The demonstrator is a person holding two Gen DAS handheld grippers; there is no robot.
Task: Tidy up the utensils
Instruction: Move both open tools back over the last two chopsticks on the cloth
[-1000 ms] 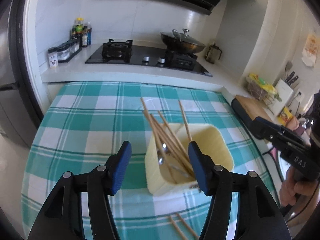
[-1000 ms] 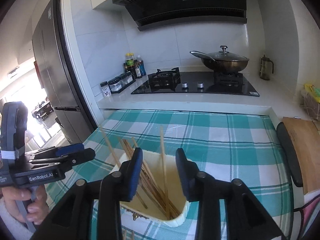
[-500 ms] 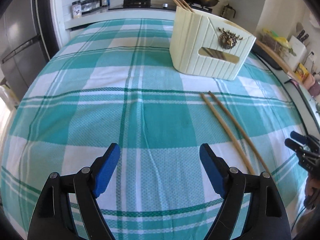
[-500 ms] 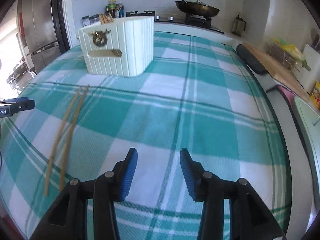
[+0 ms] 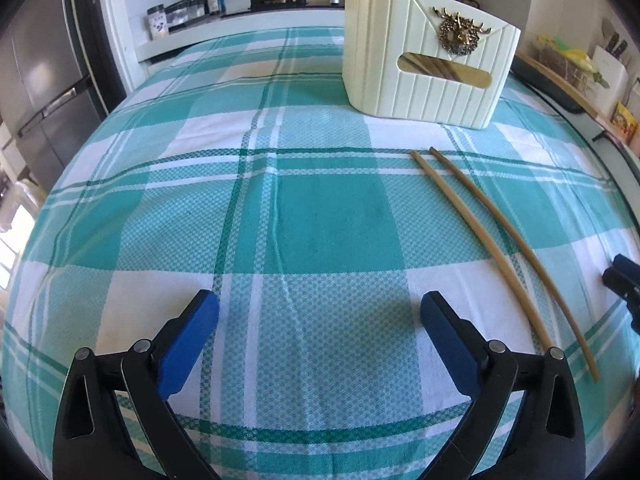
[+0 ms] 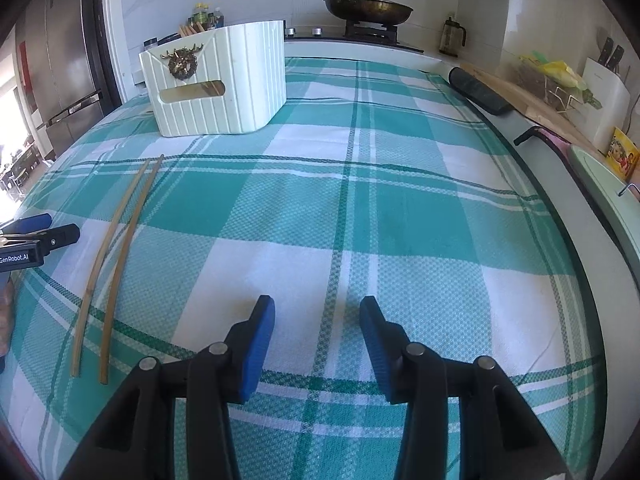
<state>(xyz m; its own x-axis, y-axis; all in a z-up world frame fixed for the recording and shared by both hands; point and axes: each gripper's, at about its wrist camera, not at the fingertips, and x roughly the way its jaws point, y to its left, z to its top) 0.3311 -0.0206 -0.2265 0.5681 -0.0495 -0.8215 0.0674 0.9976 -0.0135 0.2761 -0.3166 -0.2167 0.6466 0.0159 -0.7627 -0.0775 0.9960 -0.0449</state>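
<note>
In the left wrist view, we see the left gripper (image 5: 319,312) with its blue fingers (image 5: 188,336) spread very wide; its jaws have just been opening, and only the checked tablecloth (image 5: 280,216) lies between them. Two loose chopsticks (image 5: 496,248) lie side by side on the cloth, ahead of the fingers and to the right of the right finger, not touching it. Further ahead, also right of the fingers, stands the cream utensil box (image 5: 424,64) with a metal deer emblem (image 5: 460,34); through its handle slot and over its back rim we see more chopsticks inside. Only this view shows the tips of the right gripper (image 5: 624,280) at the right edge, beyond the loose chopsticks. We can read no writing here.

In the right wrist view, we see the right gripper (image 6: 317,314) with its fingers (image 6: 260,336) partly apart and nothing between them but cloth. The loose chopsticks (image 6: 116,264) are now to the left of the left finger, well apart from it, and the utensil box (image 6: 224,80) stands far ahead on the left. Only this view shows the left gripper (image 6: 48,228) from the side, left of the chopsticks, with the label "GenRobot.AI" on its body, and the whole wok (image 6: 368,10) on the stove behind.
</note>
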